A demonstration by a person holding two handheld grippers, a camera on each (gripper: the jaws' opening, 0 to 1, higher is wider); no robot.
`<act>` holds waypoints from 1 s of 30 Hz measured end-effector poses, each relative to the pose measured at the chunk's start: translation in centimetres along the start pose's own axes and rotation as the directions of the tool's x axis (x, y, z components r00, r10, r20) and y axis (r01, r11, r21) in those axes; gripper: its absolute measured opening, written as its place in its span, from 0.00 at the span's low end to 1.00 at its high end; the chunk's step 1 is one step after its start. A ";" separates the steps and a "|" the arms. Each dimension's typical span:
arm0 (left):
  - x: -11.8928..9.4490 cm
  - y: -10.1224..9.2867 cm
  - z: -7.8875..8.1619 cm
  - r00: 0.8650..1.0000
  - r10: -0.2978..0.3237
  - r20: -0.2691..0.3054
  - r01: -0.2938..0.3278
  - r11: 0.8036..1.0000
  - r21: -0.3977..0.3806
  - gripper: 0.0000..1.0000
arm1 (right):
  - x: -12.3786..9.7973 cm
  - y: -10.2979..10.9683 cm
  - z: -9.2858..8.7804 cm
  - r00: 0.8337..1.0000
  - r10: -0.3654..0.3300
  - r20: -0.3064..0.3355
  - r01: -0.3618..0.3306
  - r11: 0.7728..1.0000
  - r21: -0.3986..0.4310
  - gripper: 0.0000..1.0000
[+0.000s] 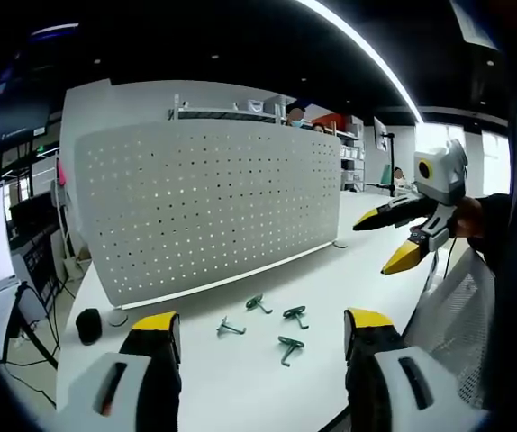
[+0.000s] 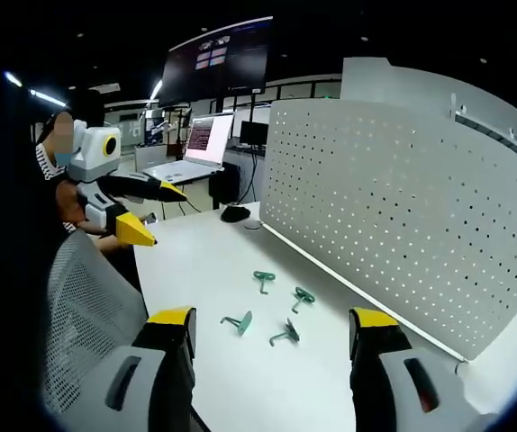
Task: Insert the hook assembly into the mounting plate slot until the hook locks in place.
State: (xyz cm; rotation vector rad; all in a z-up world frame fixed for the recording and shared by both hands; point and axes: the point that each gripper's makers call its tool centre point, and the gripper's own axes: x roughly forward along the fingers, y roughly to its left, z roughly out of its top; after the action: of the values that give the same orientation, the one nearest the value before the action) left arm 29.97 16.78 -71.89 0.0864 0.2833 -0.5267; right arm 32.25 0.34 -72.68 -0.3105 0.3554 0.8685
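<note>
Claw tips on my left claw point(image 1: 262, 335) stand wide apart above the white worktop point(image 1: 349, 256), yellow-capped and holding nothing. My right claw point(image 2: 273, 333) is spread just as wide over the same worktop, also empty. Each claw appears in the other's view, raised well above the worktop with its yellow-tipped black jaws parted, gripped by a person seated at the worktop's edge. Four small green hooks lie loose on the worktop ahead of me: in the left gripper view, one point(image 1: 231, 328) nearest the left jaw, one point(image 1: 258, 304) closer to the board, one point(image 1: 295, 315) beside it, and one point(image 1: 289, 347) nearest my claw. None touches another, and none is on the board. Behind them stands the mounting plate point(image 1: 209, 202), a white perforated board, upright along the far side of the worktop. An open laptop point(image 2: 200, 148) sits past the worktop's end; its screen text is too small to read.
</note>
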 end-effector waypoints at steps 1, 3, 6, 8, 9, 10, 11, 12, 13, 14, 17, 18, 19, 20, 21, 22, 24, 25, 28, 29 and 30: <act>0.0 0.0 0.0 1.000 0.000 0.000 0.000 1.000 0.000 0.76 | 0.0 0.0 0.0 1.000 0.000 0.000 0.000 1.000 0.000 0.66; 0.0 0.0 0.1 1.000 -0.002 0.002 0.002 1.000 0.003 0.76 | 0.0 0.1 0.2 1.000 0.001 0.001 -0.001 1.000 -0.004 0.66; -0.1 0.0 0.1 1.000 -0.004 0.002 0.004 1.000 0.003 0.76 | 0.0 0.2 0.2 1.000 0.001 0.000 -0.001 1.000 -0.004 0.66; -0.1 0.0 0.1 1.000 -0.007 0.000 0.007 1.000 0.002 0.76 | 0.0 0.3 0.3 1.000 -0.001 -0.001 0.000 1.000 -0.005 0.66; -0.1 0.0 0.1 1.000 -0.008 0.001 0.008 1.000 0.002 0.76 | -0.1 0.3 0.3 1.000 -0.001 -0.001 0.001 1.000 -0.005 0.66; -0.1 0.0 0.1 1.000 -0.009 0.002 0.009 1.000 0.003 0.76 | -0.1 0.3 0.3 1.000 -0.002 0.000 0.002 1.000 -0.005 0.66; -0.1 0.0 0.1 1.000 -0.010 0.003 0.010 1.000 0.004 0.76 | -0.1 0.4 0.3 1.000 -0.002 -0.001 0.002 1.000 -0.004 0.66; -0.1 0.0 0.1 1.000 -0.011 0.003 0.011 1.000 0.004 0.76 | -0.1 0.4 0.2 1.000 -0.004 -0.002 0.004 1.000 -0.004 0.66; -0.1 0.0 0.2 1.000 -0.012 0.004 0.012 1.000 0.004 0.76 | -0.1 0.4 0.2 1.000 -0.005 -0.003 0.005 1.000 -0.004 0.66; -0.1 0.0 0.2 1.000 -0.013 0.005 0.013 1.000 0.004 0.76 | -0.1 0.4 0.2 1.000 -0.006 -0.004 0.006 1.000 -0.004 0.66; 0.0 0.0 0.1 1.000 -0.018 0.005 0.017 1.000 0.004 0.76 | -0.1 0.4 0.1 1.000 -0.008 -0.005 0.008 1.000 -0.004 0.66; 0.1 0.0 0.1 1.000 -0.019 0.005 0.019 1.000 0.005 0.76 | -0.1 0.4 0.1 1.000 -0.009 -0.006 0.009 1.000 -0.003 0.66; 0.1 0.0 0.1 1.000 -0.020 0.006 0.020 1.000 0.005 0.76 | -0.1 0.4 0.1 1.000 -0.010 -0.006 0.010 1.000 -0.003 0.66; 0.1 0.0 0.1 1.000 -0.021 0.007 0.021 1.000 0.004 0.76 | -0.1 0.3 0.1 1.000 -0.011 -0.006 0.011 1.000 -0.002 0.66; 0.2 0.0 0.1 1.000 -0.022 0.007 0.021 1.000 0.004 0.76 | -0.1 0.3 0.1 1.000 -0.011 -0.008 0.011 1.000 -0.001 0.66; 0.2 0.1 0.1 1.000 -0.022 0.006 0.022 1.000 0.005 0.76 | 0.0 0.3 0.1 1.000 -0.012 -0.009 0.012 1.000 -0.002 0.66; 0.2 0.1 0.0 1.000 -0.022 0.007 0.022 1.000 0.002 0.76 | 0.1 0.4 0.0 1.000 -0.011 -0.010 0.011 1.000 0.000 0.66; 0.3 0.2 -0.1 1.000 -0.023 0.005 0.023 1.000 -0.001 0.76 | 0.2 0.4 0.0 1.000 -0.009 -0.011 0.009 1.000 0.002 0.66; 0.3 0.1 -0.2 1.000 -0.026 0.003 0.026 1.000 0.000 0.76 | 0.5 0.7 -0.2 1.000 0.000 -0.018 0.000 1.000 -0.002 0.66; 0.3 0.1 -0.3 1.000 -0.027 0.002 0.027 1.000 -0.004 0.76 | 0.6 0.8 -0.2 1.000 0.004 -0.019 -0.004 1.000 0.000 0.66; 0.3 0.2 -0.4 1.000 -0.027 0.002 0.027 1.000 -0.006 0.76 | 0.8 0.9 -0.3 1.000 0.006 -0.021 -0.006 1.000 0.001 0.66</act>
State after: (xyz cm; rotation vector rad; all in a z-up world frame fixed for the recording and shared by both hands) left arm 30.23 16.80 -72.33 0.0768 0.2844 -0.5522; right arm 31.96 1.27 -73.36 -0.3178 0.3765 0.8713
